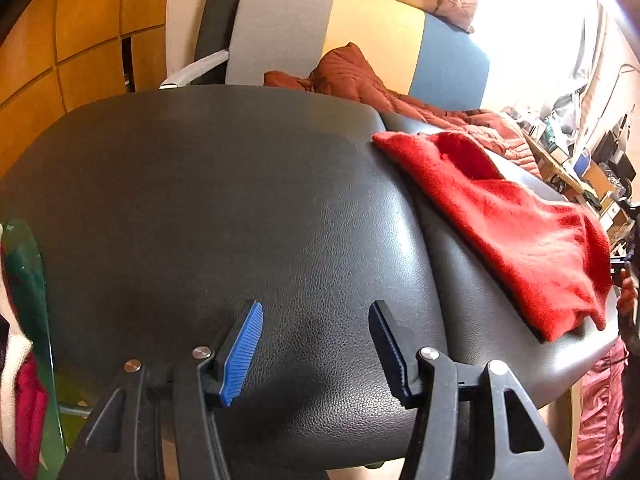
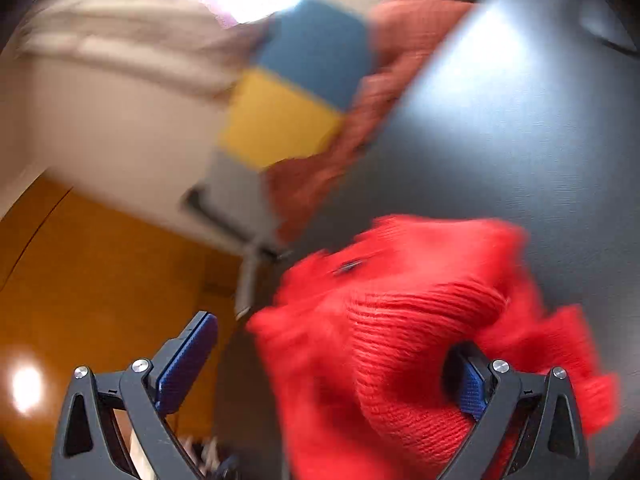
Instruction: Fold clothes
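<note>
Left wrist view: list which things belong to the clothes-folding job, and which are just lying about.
Job: red knit sweater; black padded surface it lies on; left gripper, jaws open.
Lying about: rust quilted blanket; striped chair back; wooden cabinet.

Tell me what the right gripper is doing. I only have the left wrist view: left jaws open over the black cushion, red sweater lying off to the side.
Observer: The right gripper has its jaws wide apart, with nothing pinched between the pads.
Operator: Is it touching the sweater?
Observer: It looks so. The red sweater is bunched around one finger and covers most of its blue pad.
Operator: And the second finger?
Observer: The other finger is bare, with no cloth on it.
Operator: How sure are you?
Observer: Fairly. The right wrist view is blurred, but the ribbed knit near the fingers reads clearly.
</note>
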Demonstrator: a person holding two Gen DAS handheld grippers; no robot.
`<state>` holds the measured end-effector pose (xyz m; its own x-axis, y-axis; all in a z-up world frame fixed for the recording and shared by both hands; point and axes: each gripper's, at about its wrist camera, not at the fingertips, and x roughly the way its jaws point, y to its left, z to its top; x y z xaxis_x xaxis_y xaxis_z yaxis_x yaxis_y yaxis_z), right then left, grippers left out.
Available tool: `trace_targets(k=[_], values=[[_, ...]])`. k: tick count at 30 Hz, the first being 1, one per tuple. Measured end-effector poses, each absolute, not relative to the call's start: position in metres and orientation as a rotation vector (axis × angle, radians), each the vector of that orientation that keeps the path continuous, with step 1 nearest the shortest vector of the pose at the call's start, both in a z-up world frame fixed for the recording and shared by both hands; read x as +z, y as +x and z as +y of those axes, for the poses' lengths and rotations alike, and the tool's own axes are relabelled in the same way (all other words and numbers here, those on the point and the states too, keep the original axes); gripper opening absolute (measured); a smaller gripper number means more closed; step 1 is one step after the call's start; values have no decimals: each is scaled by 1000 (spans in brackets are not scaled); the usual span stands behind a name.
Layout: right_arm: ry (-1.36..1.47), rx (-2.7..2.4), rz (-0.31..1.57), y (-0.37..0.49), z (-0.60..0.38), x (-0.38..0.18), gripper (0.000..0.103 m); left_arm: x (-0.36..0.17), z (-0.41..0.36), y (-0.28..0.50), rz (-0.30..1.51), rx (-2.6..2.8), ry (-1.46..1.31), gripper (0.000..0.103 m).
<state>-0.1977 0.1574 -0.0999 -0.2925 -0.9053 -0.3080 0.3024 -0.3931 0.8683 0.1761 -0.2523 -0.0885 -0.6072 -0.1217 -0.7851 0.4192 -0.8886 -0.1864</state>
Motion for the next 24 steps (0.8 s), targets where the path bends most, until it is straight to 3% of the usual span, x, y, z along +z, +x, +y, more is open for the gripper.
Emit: trace_targets(k=[6,10,18,24], values=[[1071,-1384,-511,-88,49,-100,103,-75,-243,173,591,-2644,1162,56],[1151,-1242,-335,-18,-5,-134,103,-59,-228,161,663,-2761,1158,56],[1161,-1339,-384,-2,26,-150,103,-32,-172,95,890,-2971,1250,58],[1120,-1517,-484,-28,82,-140,103,-40,-103,38,845,-3012,1423,57]])
